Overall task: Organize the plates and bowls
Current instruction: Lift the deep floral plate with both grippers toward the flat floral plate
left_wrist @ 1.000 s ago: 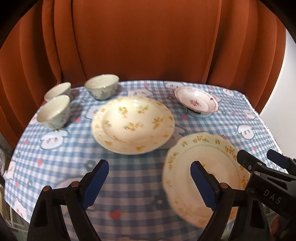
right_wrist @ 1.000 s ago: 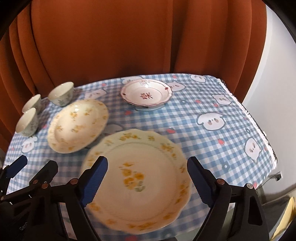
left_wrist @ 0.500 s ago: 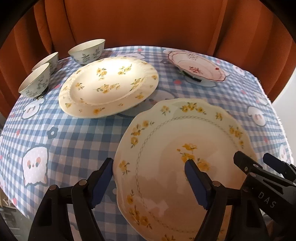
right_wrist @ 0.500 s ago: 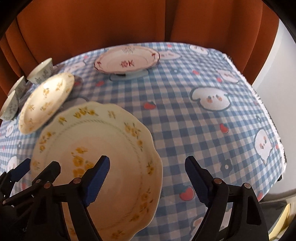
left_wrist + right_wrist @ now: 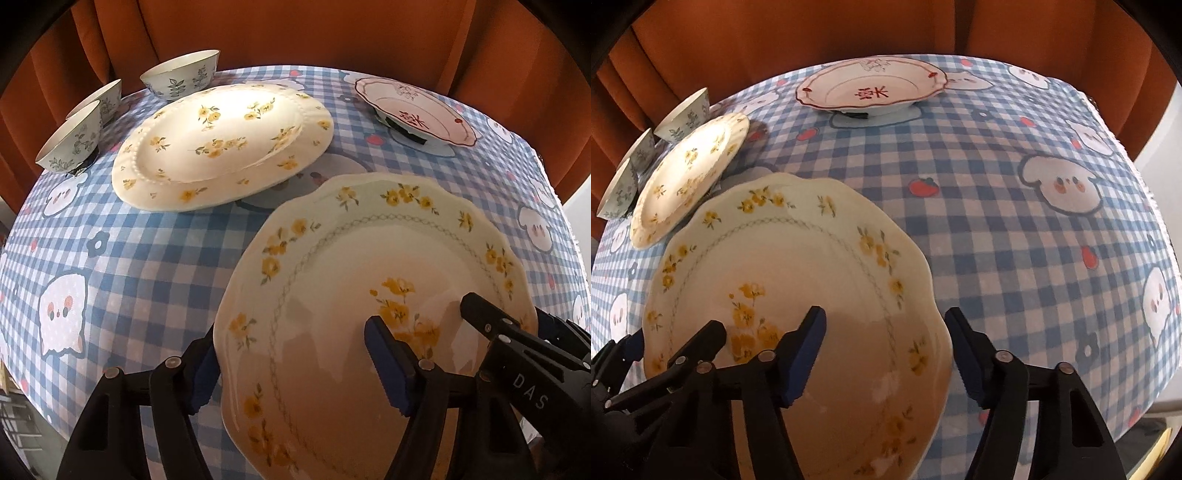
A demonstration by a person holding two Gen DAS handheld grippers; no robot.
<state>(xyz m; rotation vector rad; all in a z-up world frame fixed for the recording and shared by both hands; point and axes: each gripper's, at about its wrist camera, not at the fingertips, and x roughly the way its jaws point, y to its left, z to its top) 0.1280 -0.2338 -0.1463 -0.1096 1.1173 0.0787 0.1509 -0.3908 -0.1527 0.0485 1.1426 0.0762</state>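
A scalloped plate (image 5: 351, 266) with yellow flowers lies on the checked cloth at the near edge. My left gripper (image 5: 295, 365) straddles its left rim, one finger outside the rim and one over the plate's middle. Its jaws are closing, and the pads do not visibly press. My right gripper (image 5: 886, 354) straddles the same plate's (image 5: 783, 258) right rim in the same way, also closing. A larger round flowered plate (image 5: 225, 144) sits behind to the left. A red-trimmed dish (image 5: 413, 110) stands at the back right. Three bowls (image 5: 181, 77) stand at the back left.
An orange curtain (image 5: 295, 33) hangs close behind the table. The blue checked tablecloth (image 5: 1015, 229) drops off at its right edge (image 5: 1148, 192). The round plate (image 5: 687, 177) nearly touches the scalloped one. The red-trimmed dish (image 5: 871, 88) sits far back.
Both grippers have come down and in towards the scalloped plate, and now stand over its opposite rims. Both pairs of jaws have narrowed. The plates and bowls have not moved.
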